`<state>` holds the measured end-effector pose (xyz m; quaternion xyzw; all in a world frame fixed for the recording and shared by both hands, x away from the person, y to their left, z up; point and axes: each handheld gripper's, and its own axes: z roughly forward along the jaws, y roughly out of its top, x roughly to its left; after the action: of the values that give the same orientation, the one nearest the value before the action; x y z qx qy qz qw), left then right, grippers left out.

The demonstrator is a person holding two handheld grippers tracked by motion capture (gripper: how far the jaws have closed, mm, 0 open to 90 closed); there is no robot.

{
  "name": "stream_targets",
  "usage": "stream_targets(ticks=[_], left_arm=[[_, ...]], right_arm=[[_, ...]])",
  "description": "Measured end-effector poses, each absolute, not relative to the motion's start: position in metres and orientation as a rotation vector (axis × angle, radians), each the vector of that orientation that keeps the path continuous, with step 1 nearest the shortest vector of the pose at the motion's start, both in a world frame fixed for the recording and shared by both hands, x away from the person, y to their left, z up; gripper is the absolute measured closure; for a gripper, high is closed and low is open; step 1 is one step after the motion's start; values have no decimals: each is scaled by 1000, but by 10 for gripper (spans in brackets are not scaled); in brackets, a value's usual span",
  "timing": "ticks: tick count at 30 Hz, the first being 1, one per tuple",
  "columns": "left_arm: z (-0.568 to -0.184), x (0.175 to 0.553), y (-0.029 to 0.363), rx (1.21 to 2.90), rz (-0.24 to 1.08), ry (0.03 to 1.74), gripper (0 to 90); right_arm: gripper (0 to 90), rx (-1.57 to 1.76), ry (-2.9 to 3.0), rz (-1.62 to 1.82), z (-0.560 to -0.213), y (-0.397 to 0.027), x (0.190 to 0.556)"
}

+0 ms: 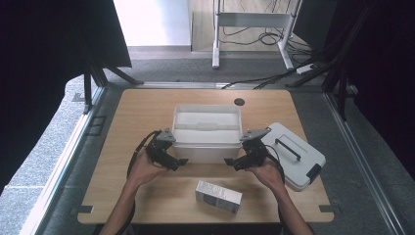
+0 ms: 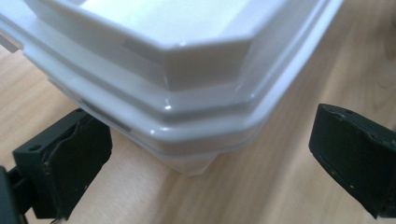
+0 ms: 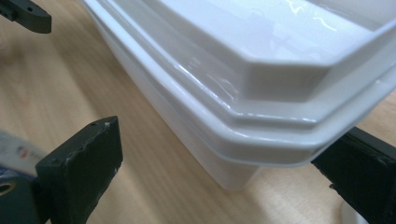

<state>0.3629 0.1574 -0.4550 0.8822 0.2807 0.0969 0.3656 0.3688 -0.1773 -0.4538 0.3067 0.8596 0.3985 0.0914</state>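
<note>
A wooden bench [image 1: 147, 105] stands on grey carpet, with dark curtains at both sides and another desk's legs and cables beyond its far edge. One open white plastic bin [image 1: 207, 132] sits near the middle of the bench, its long axis running side to side across the person's front. A person's two forearms come in from the near edge, each hand holding one hand-held gripper. The left hand-held gripper [image 1: 178, 162] is at the bin's near-left corner, and the right hand-held gripper [image 1: 231, 162] is at the bin's near-right corner; both are about equally close, and the bin lies just ahead of each. In the left gripper view, the jaws are spread wide around the bin's corner [image 2: 187, 112], one jaw close under the rim, the other clear of it, gripping nothing. In the right gripper view, the jaws are likewise wide apart astride the other corner [image 3: 261, 135], one tucked under the rim, not clamped. To the right of the bin lies one white lid [image 1: 293, 154] with a dark handle. Nearer the person than the bin lies one small white carton [image 1: 218, 196]. Closing on both corners looks like the coming move.
</note>
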Motion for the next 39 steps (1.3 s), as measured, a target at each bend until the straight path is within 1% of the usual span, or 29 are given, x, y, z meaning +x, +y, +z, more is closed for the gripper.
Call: stream_targets(ticks=[10,21,24,26,29,30,32,35,39], left_arm=[[-455,331,160,2286,251,689,0],[-454,306,158,2299,252,667,0],[-454,306,158,2303,250,658,0],[-455,306,161,2308,237,640,3],[-455,308,167,2327,241,642,5],[-456,309,170,2335,240,640,8],[-457,310,177,2365,243,628,11],[-457,313,187,2414,253,623,31],[-455,323,201,2470,247,620,41]], right_arm=[[14,896,2564,1207,-454,-178,344],[0,911,2572,1216,-452,-180,320],[5,922,2566,1229,-452,-182,318],[33,921,2556,1246,-451,-185,317],[15,929,2543,1206,-454,-191,315],[0,954,2540,1171,-460,-198,315],[0,966,2536,1160,-462,-201,315],[0,1015,2510,1115,-476,-216,312],[0,1028,2500,1087,-486,-223,309]])
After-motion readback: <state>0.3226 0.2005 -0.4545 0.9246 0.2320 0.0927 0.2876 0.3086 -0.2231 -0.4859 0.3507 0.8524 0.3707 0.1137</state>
